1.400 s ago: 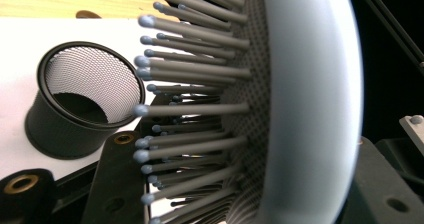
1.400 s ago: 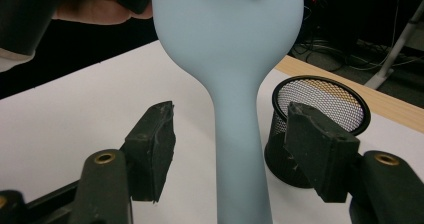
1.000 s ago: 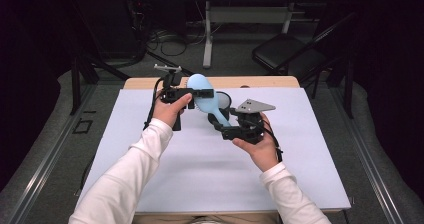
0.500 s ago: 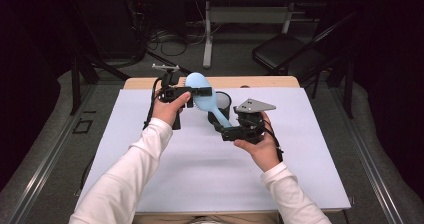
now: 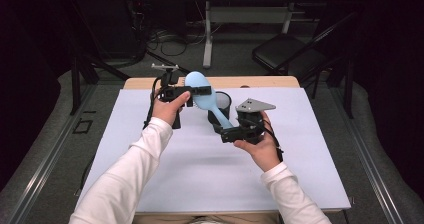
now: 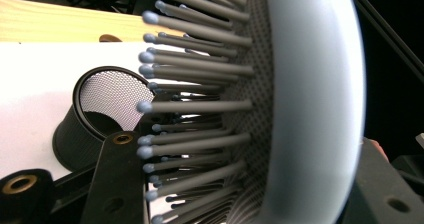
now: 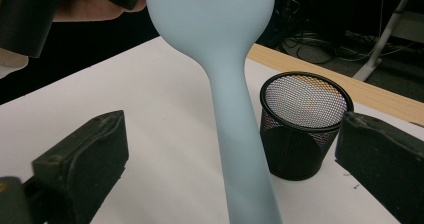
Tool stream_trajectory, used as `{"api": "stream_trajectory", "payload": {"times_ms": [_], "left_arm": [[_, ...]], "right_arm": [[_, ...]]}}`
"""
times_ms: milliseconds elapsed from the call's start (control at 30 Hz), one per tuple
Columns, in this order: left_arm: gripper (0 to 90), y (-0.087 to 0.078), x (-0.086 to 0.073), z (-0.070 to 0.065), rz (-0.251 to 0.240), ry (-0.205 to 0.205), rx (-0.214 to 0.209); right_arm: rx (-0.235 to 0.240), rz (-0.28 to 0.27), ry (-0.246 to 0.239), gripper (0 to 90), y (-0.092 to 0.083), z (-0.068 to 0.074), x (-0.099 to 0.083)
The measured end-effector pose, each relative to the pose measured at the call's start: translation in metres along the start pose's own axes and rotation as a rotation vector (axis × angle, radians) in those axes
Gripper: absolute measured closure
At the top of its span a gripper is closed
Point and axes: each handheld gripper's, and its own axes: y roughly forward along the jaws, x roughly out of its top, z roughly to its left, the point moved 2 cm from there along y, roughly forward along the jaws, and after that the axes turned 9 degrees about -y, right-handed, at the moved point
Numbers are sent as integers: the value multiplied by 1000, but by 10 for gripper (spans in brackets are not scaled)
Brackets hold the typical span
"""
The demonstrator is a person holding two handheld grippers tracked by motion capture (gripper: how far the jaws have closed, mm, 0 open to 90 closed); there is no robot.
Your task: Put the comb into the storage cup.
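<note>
Hairbrush (image 5: 206,100) aloft over the table (image 5: 150,134), head pinched in left gripper (image 5: 197,90), handle between spread, just-opened jaws of right gripper (image 5: 220,132), untouched by either; mesh cup (image 5: 223,104) just behind.

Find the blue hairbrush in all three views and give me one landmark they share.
High view: hairbrush above table centre, between both hands.
Left gripper view: its head and bristles at right, close up.
Right gripper view: its handle runs up the middle.
Shared landmark: black mesh cup.
</note>
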Motion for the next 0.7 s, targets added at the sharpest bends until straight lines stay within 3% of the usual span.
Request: {"api": "stream_trajectory", "payload": {"times_ms": [200, 533, 700], "left_arm": [[487, -2, 2, 0, -25, 19, -1], [487, -7, 8, -3, -66, 43, -4], [487, -8, 12, -4, -76, 65, 4]], "right_arm": [[-5, 9, 6, 0, 0, 0, 0], [20, 14, -15, 0, -2, 0, 1], [11, 22, -29, 0, -2, 0, 0]]}}
